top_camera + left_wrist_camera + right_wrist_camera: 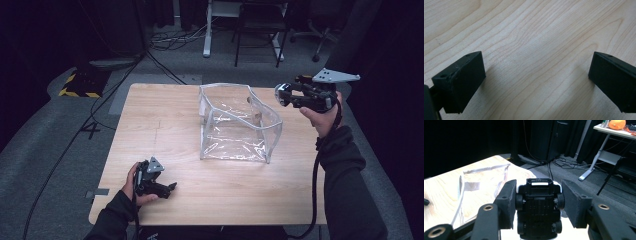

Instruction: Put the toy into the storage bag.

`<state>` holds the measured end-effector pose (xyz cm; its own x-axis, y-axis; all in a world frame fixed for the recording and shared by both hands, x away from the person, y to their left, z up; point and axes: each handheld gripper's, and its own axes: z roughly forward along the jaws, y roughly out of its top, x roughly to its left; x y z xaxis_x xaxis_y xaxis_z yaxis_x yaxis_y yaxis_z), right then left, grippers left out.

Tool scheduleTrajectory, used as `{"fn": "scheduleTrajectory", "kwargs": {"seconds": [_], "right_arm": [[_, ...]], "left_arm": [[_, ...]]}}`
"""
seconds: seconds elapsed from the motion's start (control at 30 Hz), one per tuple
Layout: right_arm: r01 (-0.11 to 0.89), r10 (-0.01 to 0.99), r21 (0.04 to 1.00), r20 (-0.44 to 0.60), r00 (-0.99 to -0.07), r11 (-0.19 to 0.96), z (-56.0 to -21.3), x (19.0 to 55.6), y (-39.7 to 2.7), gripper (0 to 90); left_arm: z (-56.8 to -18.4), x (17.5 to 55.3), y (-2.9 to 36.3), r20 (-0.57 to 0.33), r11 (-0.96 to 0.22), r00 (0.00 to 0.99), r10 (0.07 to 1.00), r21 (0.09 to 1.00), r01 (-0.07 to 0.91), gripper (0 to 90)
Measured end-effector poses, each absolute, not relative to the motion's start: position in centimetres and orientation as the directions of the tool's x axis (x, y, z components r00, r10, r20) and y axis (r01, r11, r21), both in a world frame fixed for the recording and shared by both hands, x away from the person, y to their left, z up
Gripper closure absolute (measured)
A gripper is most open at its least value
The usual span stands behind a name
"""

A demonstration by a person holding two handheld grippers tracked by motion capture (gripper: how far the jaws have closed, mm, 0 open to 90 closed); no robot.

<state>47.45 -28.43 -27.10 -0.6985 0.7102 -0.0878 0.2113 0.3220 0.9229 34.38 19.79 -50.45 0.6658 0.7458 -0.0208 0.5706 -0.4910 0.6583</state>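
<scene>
Right gripper (pixel 284 93) jaws clamp a toy car (pixel 538 205); centre it above the clear pouch (pixel 235 125) before lowering. Left gripper (pixel 167 189) jaws wide.

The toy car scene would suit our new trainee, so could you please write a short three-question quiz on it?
1. True or false: the right hand-held gripper is shut on the toy car.
2. Which faces the right gripper view's camera: the car's roof or its underside?
3. Where is the left hand-held gripper: A) inside the clear plastic bag, B) low over the bare wooden table, jaws open, C) gripping the bag's rim?

Key: 1 true; 2 underside, wheels showing; 3 B.
</scene>
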Motion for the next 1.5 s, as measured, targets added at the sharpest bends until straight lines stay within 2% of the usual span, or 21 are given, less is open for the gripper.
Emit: {"fn": "scheduleTrajectory", "kwargs": {"seconds": [0.7,1.5], "right_arm": [[0.184,0.632,0.919,-0.085,-0.770,0.348,-27.0,47.9,-23.3,48.7],[0.211,0.592,0.866,-0.116,-0.797,0.453,-28.7,49.6,-18.7,48.7]], "left_arm": [[-50.5,34.4,19.8,-0.021,-0.491,0.666,0.746,0.658,0.571,1.1],[-50.5,34.3,19.8,-0.020,-0.489,0.664,0.748,0.660,0.570,1.1]]}}
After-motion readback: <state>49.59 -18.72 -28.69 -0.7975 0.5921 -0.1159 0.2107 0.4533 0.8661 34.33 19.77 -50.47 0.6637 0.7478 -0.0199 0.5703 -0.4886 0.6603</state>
